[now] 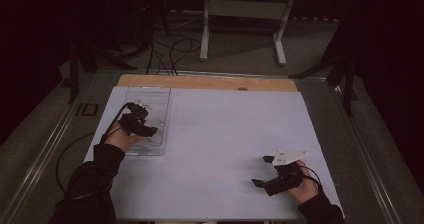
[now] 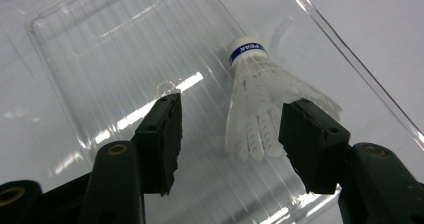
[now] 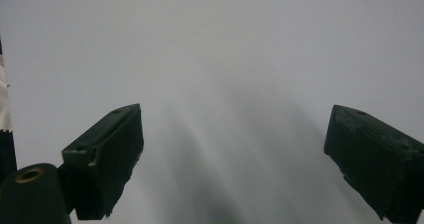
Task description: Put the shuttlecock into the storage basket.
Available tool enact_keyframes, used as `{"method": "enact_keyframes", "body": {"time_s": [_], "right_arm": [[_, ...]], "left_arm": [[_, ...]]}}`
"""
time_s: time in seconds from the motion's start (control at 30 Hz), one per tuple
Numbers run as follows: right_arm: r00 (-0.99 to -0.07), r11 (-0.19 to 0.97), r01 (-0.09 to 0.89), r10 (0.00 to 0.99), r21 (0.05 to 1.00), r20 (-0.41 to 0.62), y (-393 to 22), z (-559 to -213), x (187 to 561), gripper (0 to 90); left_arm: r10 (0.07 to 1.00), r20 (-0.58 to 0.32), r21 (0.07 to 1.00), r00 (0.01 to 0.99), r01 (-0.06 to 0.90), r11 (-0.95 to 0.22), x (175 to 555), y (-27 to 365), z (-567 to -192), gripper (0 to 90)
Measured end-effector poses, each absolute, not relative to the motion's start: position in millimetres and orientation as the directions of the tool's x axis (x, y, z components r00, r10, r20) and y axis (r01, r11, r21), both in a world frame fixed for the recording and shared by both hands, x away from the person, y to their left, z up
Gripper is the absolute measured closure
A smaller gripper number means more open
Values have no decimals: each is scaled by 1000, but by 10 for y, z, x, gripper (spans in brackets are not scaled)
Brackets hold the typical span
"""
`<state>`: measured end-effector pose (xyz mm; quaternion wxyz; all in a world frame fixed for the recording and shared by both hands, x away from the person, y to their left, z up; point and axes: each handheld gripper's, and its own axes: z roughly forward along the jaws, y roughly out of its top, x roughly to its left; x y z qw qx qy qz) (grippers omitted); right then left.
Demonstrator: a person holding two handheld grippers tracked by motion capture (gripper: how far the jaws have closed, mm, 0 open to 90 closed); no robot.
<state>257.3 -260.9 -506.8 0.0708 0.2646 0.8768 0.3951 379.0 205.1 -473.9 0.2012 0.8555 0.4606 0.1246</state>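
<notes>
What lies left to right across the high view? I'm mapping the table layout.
Left gripper over the clear plastic tray → bare white table sheet → right gripper.

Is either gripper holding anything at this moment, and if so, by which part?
Nothing is held. The left gripper stands open over the shuttlecock, which lies in the clear tray, its skirt near one pad. The right gripper is open above the white sheet.

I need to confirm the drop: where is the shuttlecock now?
The shuttlecock lies in the clear plastic tray at the table's left, between the open left hand-held gripper jaws.
</notes>
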Motion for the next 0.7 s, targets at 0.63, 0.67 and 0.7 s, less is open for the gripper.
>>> {"method": "enact_keyframes", "body": {"time_s": [0.63,0.67,0.7], "right_arm": [[-850,549,409,521,729,85,-2607,-5068,2571,91],[-849,548,411,522,729,87,-2609,-5068,2572,91],[-849,548,410,522,729,86,-2612,-5069,2574,91]], "left_arm": [[841,18,501,541,723,-476,3662,1999,-4510,53],[836,12,504,548,719,-479,3660,1994,-4506,41],[830,12,509,557,711,-485,3655,1989,-4498,14]]}}
